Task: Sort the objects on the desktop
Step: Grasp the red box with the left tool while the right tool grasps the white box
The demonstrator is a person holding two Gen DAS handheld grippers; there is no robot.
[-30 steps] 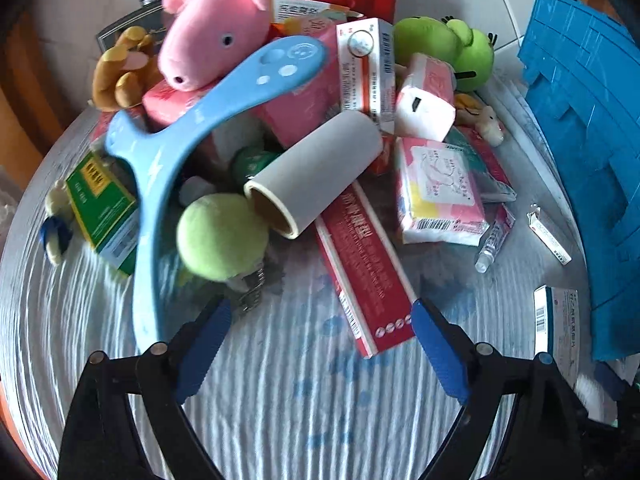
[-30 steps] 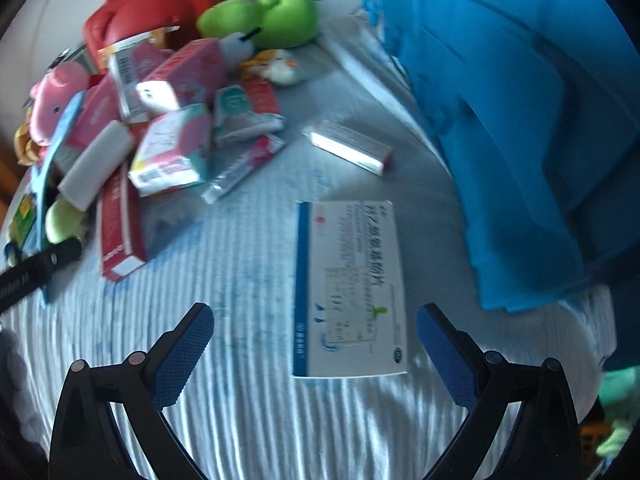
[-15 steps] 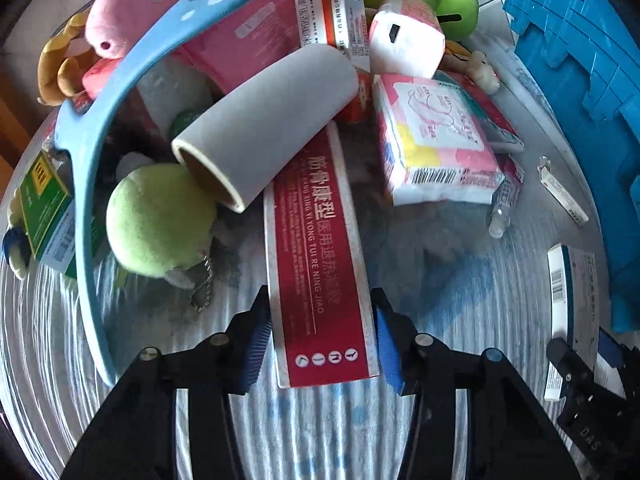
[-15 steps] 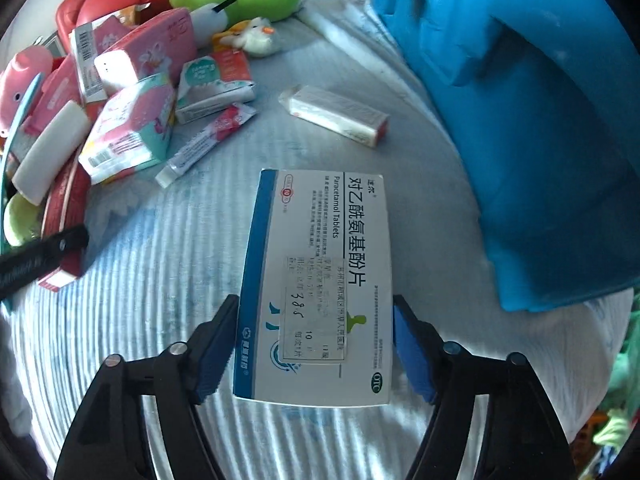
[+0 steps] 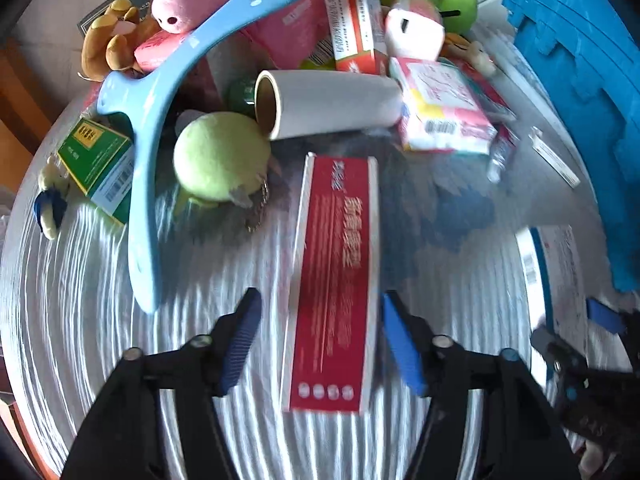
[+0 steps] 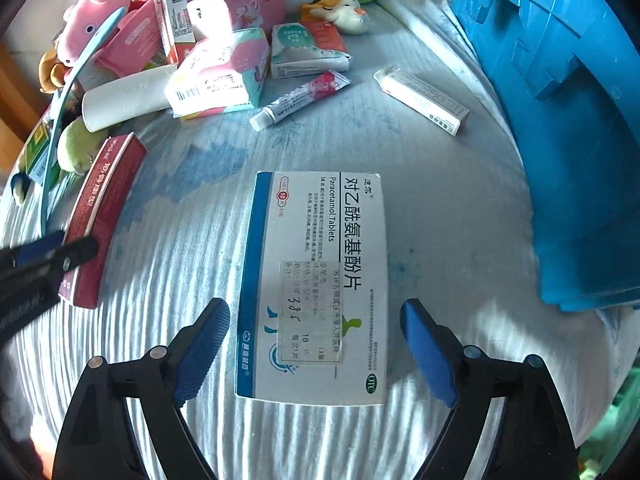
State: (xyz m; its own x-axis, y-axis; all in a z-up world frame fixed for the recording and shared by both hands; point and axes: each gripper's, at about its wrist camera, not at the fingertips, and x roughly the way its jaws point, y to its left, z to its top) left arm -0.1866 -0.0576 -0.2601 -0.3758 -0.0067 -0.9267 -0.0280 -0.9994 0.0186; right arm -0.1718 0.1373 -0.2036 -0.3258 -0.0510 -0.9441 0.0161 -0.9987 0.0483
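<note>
My left gripper [image 5: 320,344] straddles the red box [image 5: 334,280], jaws apart, a gap at each pad; my right gripper [image 6: 314,354] likewise brackets the paracetamol box [image 6: 316,280], gripping nothing. I'd centre each box between the pads, then squeeze on the long sides

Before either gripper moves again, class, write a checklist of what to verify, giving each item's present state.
1. Left gripper straddles the long red medicine box: ok.
2. Left pads grip that box: not ok, gaps on both sides.
3. Right gripper straddles the white and blue paracetamol box: ok.
4. Right pads grip it: not ok, jaws open.
5. Both boxes lie flat on the cloth: ok.
</note>
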